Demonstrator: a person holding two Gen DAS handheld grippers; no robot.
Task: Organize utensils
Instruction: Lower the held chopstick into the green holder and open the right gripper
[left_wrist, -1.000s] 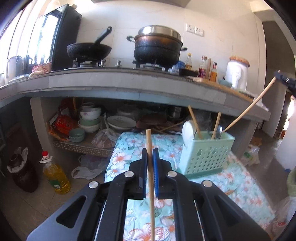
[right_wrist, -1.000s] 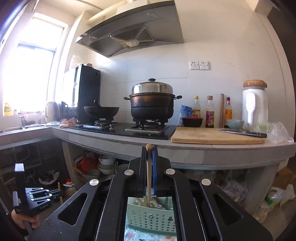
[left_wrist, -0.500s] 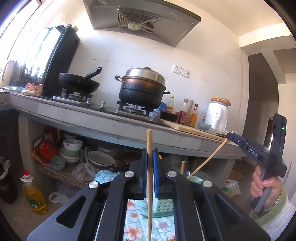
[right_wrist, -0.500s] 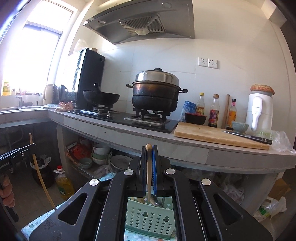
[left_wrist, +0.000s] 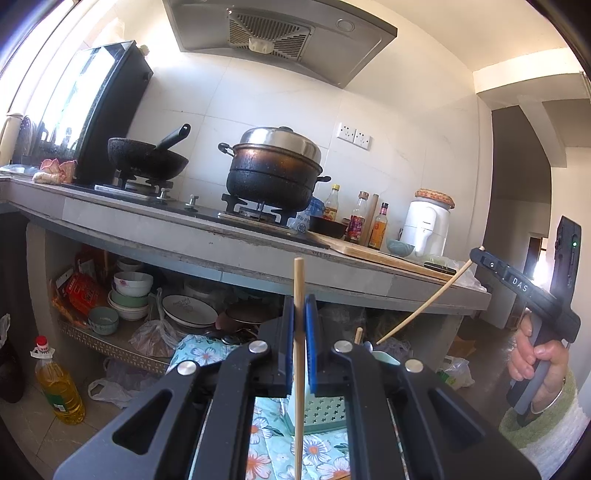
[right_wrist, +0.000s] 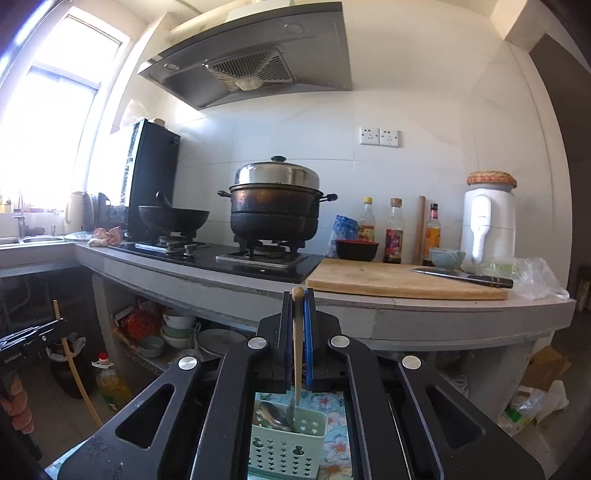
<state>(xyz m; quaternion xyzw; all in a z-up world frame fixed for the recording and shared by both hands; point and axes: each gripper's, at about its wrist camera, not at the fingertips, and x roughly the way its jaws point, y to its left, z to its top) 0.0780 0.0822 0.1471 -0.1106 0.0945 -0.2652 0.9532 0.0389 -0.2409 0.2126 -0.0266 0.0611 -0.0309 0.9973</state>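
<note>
From the left wrist, the left gripper (left_wrist: 299, 345) is clamped on an upright chopstick (left_wrist: 298, 295); the green caddy (left_wrist: 325, 411) sits below on the floral cloth (left_wrist: 266, 432). Off to the right, a hand (left_wrist: 537, 363) holds the right gripper, pinching a slanted stick (left_wrist: 424, 302).

From the right wrist, the right gripper (right_wrist: 297, 341) is clamped on that stick (right_wrist: 297, 332), its tip in the caddy (right_wrist: 286, 448) beside a spoon (right_wrist: 271, 415).
</note>
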